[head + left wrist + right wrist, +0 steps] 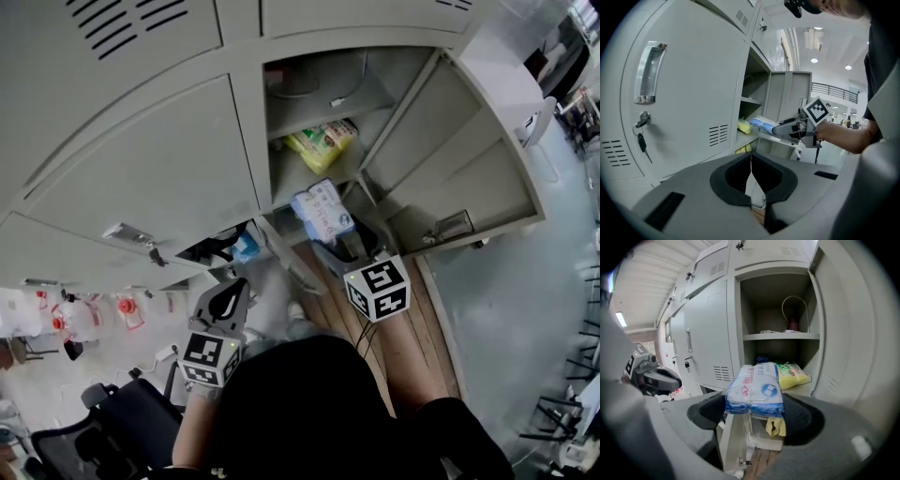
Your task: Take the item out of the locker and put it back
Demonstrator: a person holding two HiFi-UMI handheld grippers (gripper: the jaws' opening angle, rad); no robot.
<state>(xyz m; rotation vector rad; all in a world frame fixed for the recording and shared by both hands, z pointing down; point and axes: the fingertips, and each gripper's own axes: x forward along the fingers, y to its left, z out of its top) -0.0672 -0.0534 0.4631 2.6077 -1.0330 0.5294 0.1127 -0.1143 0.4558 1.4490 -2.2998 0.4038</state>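
Note:
A blue-and-white plastic packet (754,389) sits between the jaws of my right gripper (754,411), which is shut on it at the front edge of the open locker's lower shelf (799,390). From the head view the packet (323,210) is just in front of the locker opening, with the right gripper (339,244) behind it. A yellow packet (793,373) lies further in on the same shelf. My left gripper (751,164) is held low to the left, shut and empty, before the closed doors; it shows in the head view (223,302).
The locker door (450,159) hangs open to the right. A white cable (794,310) lies on the upper shelf. A key (642,136) hangs in the closed door on the left. A black chair (112,422) stands behind me at lower left.

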